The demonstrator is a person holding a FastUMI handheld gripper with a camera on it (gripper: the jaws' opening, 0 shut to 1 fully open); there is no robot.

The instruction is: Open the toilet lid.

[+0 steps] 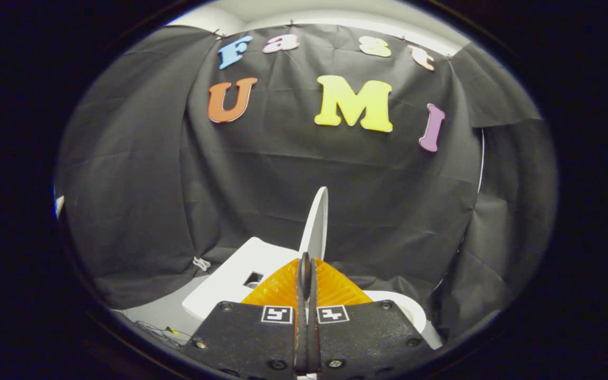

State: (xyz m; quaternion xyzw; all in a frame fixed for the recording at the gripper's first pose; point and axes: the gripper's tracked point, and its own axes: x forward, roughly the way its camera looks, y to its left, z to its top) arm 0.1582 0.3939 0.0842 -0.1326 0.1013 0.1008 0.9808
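Item: hand-held gripper (307,266), fingers closed narrow on edge of upright white toilet lid (317,221), bowl rim (404,309) at near right; rec. steady grip, ease lid back to rest.

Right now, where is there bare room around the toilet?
Bare floor lies between the cistern and the cloth wall. It is crowded at the tongs, shut on the raised lid, with the bowl rim beside them.
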